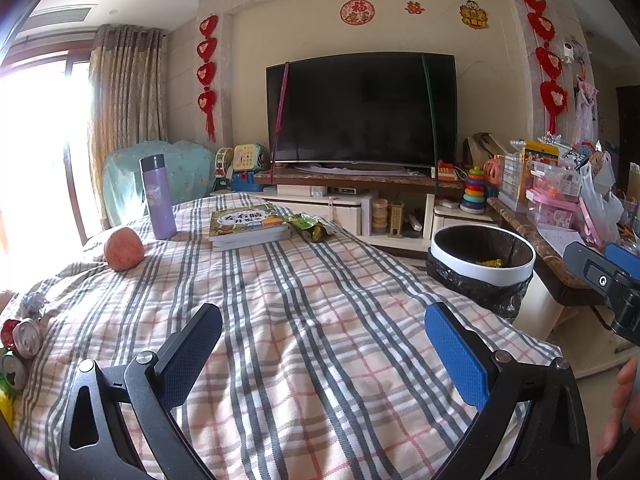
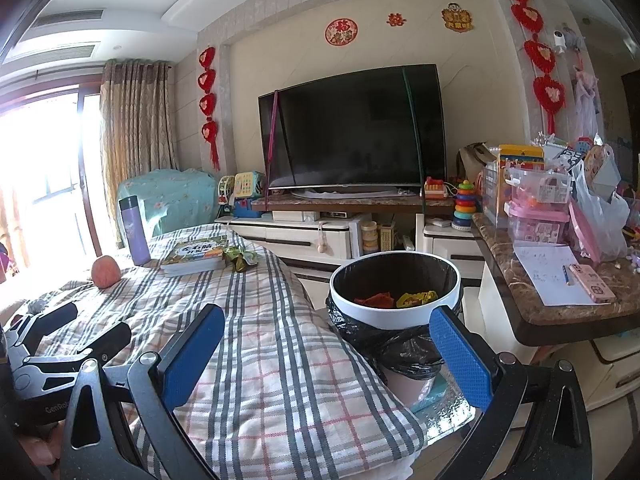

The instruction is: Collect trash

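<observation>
Trash bits sit in 3 spots. One green snack wrapper lies on the checked cloth, just beside the stack of books, on the far end of the table. A red wrapper & a yellow wrapper are already down inside the bin. The bin is white w/ a black bag, and it stands on the floor just beside the table's right edge, near the brown counter.

Left gripper hangs over the middle of the cloth. Its 2 fingers are spread wide, nothing between them, just cloth under. Right gripper is spread wide too, w/ nothing in it; one finger is over the cloth edge, the other is in front of the bin's bag.

Other stuff on the cloth: a purple bottle standing up, an apple near it, and squashed cans at the left edge. The cans are cut off by the picture edge, so can't tell how many.

A big black tv is on the far wall, w/ toys around it. A pink phone & paper lie on the counter. Part of a hand shows at the right edge of the left view
</observation>
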